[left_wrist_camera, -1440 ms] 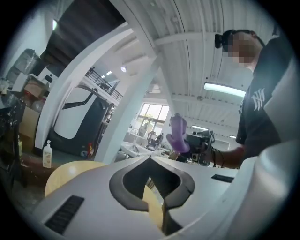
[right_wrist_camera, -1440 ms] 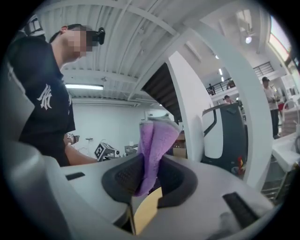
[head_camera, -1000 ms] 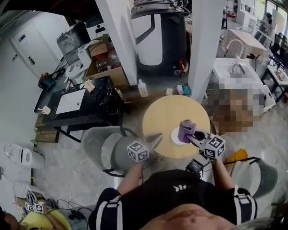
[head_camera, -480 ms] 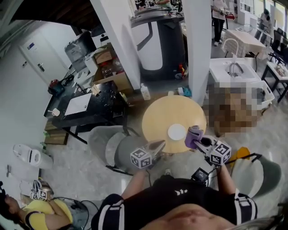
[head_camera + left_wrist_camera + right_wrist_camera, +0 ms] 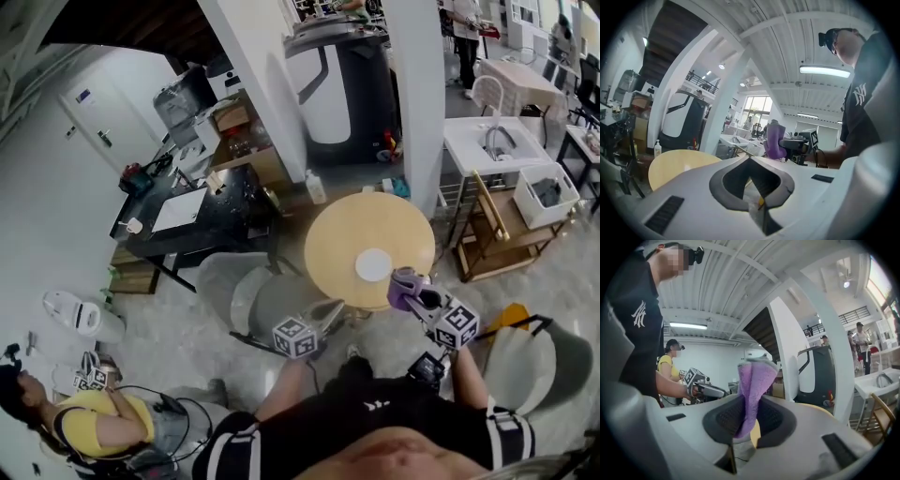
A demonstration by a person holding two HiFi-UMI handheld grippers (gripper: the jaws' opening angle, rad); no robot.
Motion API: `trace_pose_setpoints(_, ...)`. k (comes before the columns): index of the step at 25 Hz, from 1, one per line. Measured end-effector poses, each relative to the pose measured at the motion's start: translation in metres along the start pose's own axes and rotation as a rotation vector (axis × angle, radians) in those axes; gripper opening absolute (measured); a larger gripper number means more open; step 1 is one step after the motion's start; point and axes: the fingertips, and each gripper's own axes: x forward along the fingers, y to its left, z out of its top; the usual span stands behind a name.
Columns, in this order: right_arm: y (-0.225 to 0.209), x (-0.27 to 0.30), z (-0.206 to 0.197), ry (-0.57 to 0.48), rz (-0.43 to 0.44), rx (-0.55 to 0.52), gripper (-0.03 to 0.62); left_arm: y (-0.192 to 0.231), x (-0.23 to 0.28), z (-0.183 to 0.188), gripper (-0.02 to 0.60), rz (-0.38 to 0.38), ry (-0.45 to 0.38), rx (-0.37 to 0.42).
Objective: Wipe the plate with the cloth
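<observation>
Cloth (image 5: pixel 752 385) withdrawn off plate (image 5: pixel 373 265), purple, fuzzy, bunched in right gripper (image 5: pixel 415 296), left gripper (image 5: pixel 330 309) clenched

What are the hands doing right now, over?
Left gripper shut, empty. Right gripper shut on purple cloth, off the white plate. Plate bare on round table, nothing blocking.
</observation>
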Motion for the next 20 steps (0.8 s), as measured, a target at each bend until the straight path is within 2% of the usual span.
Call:
trace_pose_setpoints(3, -0.012, -0.005, 0.007, -0.016, -0.013, 0.005, 0.064, -0.005, 0.006, 0.007, 0.014, -0.008, -0.013, 0.034)
trace_pose_setpoints(7, -0.003, -0.013, 0.022, -0.031, 0.004, -0.043, 0.064, -0.025, -0.007, 0.026, 0.014, -0.015, -0.065, 0.066)
trace_pose_setpoints(10, -0.017, -0.02, 0.015, -0.041, -0.018, 0.01, 0.064, -0.027, -0.015, 0.029, 0.014, 0.018, -0.085, 0.065)
trace_pose_setpoints(15, -0.007, -0.024, -0.02, 0.017, -0.028, 0.059, 0.064, -0.03, -0.023, -0.005, 0.014, 0.02, -0.057, 0.005)
trace_pose_setpoints(20, -0.018, -0.008, -0.015, 0.019, -0.018, 0.056, 0.064, -0.019, -0.014, 0.001, 0.014, 0.006, -0.028, 0.024)
